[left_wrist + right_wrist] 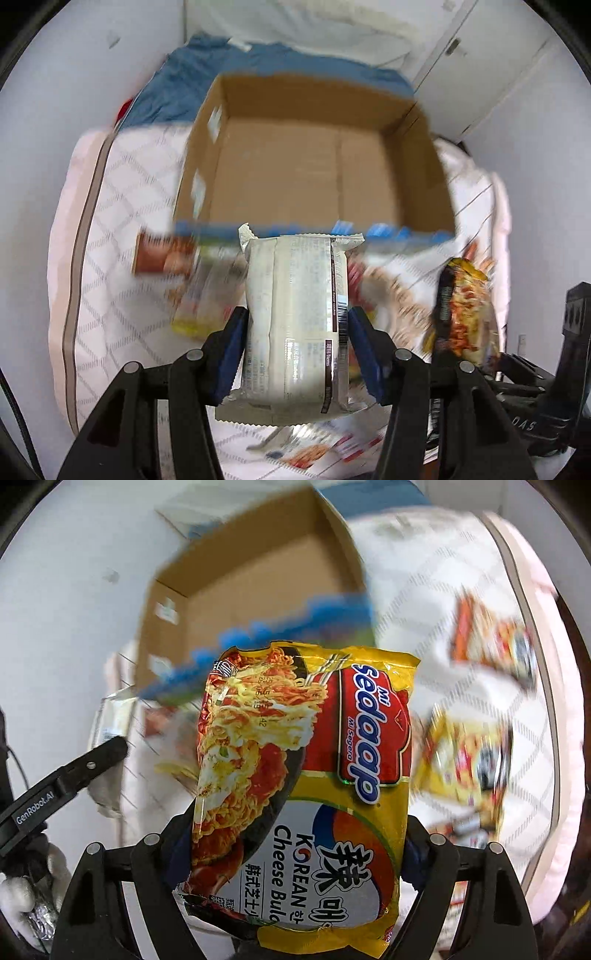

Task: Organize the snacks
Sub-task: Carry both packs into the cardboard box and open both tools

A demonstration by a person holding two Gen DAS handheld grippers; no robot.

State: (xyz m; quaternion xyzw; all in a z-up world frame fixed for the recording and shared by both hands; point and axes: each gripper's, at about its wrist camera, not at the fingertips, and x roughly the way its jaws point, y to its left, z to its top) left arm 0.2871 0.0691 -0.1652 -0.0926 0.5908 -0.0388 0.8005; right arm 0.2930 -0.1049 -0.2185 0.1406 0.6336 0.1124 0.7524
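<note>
The left gripper [295, 350] clamps a crinkly white plastic snack packet [295, 325]; the right gripper [295, 853] apparently grips a glossy yellow-red noodle packet [310, 775]. Ahead sits an open brown cardboard box [314, 166].

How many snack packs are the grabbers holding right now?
2. The left gripper holds a white packet in front of the cardboard box. The right gripper holds a yellow noodle packet. More blurry packets lie on the bed.
</note>
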